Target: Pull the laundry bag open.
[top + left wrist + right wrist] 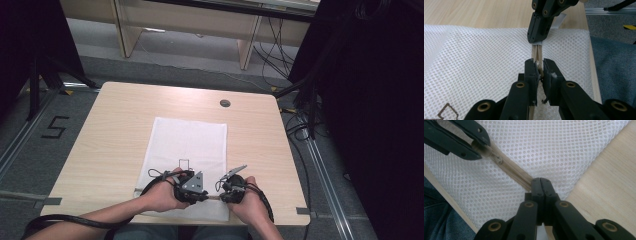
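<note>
- At the near edge of the table (pixel 100 130), the person's left hand (pixel 162 196) and right hand (pixel 252 200) come in from the bottom of the high view, each wrapped round a gripper; the two tools face each other and are just beside one another.
- The left gripper (pixel 538 67) has its jaws drawn narrow and pressed on the small zipper pull (pixel 539 70) of the mesh bag (pixel 187 145); in the left gripper view the pull sits between the pads, with frayed white fibre on the right pad.
- The right gripper (pixel 540 180) has its jaws fully together, pinching the beige zipper tape (pixel 514 171) at the end of the bag; in the right gripper view the tape runs diagonally from these jaws up to the other gripper at the top left.
- The zipper lies along the bag's near edge, parallel to the table's near edge, and the short stretch of it between the two grippers looks taut.
- The white mesh bag lies flat on the light wooden table, roughly in the middle from left to right, its long side running away from the person; a small dark outlined mark (pixel 184 163) shows on it just beyond the grippers.
- Farther off, a round grey cable port (pixel 225 103) sits near the table's far edge.
- Beyond the table are grey floor, a figure "5" (pixel 54 127) taped on it at the left, and pale wooden furniture legs (pixel 248 45).
</note>
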`<state>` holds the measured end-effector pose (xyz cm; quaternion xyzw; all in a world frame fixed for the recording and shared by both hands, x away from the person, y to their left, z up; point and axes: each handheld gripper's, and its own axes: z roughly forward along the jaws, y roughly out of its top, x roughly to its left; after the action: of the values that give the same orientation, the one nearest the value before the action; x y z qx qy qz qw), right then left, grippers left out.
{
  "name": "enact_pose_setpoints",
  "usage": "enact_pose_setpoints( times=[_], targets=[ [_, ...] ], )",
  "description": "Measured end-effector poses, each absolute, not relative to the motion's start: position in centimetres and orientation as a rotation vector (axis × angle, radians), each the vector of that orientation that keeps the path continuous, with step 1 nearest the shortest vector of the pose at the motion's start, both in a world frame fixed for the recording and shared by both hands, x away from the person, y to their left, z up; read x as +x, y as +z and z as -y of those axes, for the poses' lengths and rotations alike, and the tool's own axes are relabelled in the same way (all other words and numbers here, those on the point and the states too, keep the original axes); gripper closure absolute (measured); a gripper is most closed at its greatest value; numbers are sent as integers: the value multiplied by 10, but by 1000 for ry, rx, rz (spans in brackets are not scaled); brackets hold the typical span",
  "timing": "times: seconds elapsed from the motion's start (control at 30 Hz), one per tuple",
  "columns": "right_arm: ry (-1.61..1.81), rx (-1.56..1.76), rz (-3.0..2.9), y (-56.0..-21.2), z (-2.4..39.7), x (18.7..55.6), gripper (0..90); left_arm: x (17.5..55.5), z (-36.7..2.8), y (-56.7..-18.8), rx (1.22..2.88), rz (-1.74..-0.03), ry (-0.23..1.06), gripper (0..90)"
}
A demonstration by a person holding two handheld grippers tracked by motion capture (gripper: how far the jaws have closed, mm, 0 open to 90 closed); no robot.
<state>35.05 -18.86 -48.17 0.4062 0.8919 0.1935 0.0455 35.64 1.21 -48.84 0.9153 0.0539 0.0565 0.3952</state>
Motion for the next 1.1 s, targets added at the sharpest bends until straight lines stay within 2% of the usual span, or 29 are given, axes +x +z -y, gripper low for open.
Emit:
enact_pose_setpoints(
  times=[1.1],
  targets=[
    [580, 1264, -2721, -481, 188, 349, 900, 357, -18, -492, 2314, -149, 137, 818]
  ],
)
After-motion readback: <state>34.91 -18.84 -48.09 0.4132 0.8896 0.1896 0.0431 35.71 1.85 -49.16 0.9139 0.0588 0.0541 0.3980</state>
